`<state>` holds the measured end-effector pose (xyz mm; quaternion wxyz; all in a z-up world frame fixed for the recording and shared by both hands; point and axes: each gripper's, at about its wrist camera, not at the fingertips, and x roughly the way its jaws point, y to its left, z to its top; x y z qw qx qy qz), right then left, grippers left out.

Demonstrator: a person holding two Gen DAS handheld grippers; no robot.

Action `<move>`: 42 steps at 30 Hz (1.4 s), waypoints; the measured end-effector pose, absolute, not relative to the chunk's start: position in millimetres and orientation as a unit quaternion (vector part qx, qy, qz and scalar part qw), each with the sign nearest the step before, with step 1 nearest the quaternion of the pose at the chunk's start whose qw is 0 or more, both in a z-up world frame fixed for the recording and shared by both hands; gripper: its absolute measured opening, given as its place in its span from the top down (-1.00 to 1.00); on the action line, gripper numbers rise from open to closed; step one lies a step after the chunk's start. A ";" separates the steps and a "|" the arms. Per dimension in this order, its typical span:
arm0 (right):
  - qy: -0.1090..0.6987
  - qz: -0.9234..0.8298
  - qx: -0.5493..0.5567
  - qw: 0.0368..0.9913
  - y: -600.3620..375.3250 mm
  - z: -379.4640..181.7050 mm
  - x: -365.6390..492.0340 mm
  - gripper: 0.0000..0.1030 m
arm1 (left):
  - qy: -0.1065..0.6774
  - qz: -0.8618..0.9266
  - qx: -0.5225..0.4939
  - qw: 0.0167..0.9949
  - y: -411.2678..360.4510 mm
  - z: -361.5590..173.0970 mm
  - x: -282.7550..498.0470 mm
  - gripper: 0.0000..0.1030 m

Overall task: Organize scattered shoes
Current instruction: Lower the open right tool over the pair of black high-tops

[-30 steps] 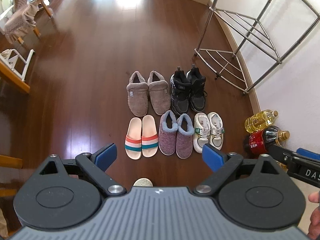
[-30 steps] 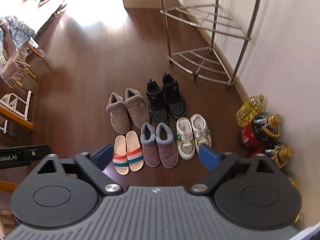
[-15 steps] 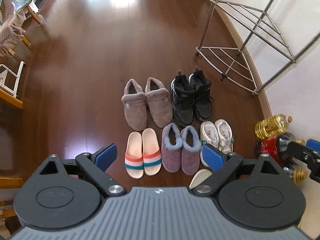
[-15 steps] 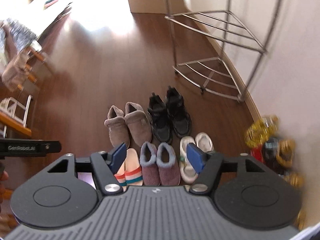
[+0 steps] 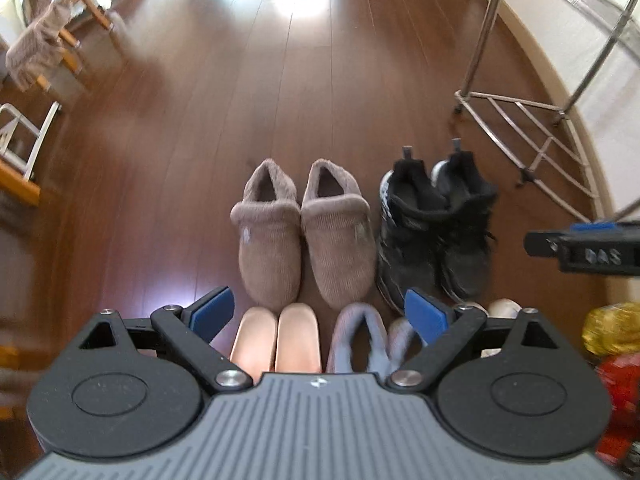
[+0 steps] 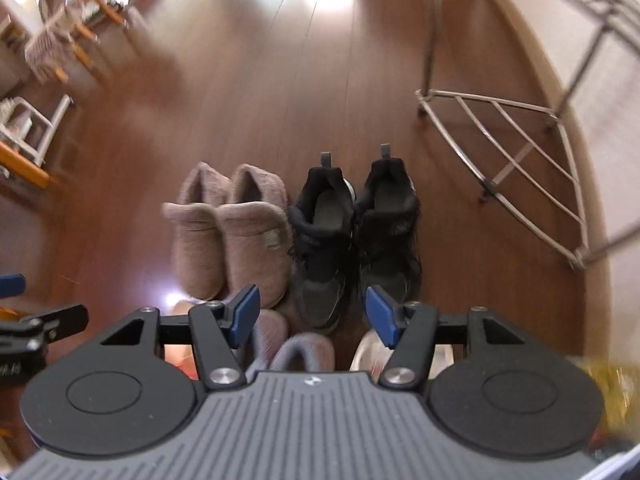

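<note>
My left claw [image 5: 318, 306] and my right claw [image 6: 312, 312] both hang with their blue pads wide apart, holding nothing, above shoes that lie on the wooden floor [image 5: 200, 140] in tidy pairs, two rows deep. The brown fleece slippers [image 5: 300, 232] sit straight ahead of my left claw, the black sneakers [image 6: 356, 236] straight ahead of my right, each pair side by side and touching, long axes running away from me, heels on the far side. Closer in, half hidden under my claws, lie the pink slides [image 5: 276, 338], the grey-purple slippers [image 5: 360, 336] and a white pair [image 6: 372, 350]. The shoes already lie sorted, so this fits either a finished job or a tidy start; no shoe calls for a reach.
</note>
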<state>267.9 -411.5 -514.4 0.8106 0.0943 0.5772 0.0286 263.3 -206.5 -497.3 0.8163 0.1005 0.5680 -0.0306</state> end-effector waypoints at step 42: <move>0.735 -0.038 0.047 0.675 -389.0 -818.1 436.6 0.43 | 0.543 -0.058 0.121 0.829 -189.0 -675.2 354.2 -0.82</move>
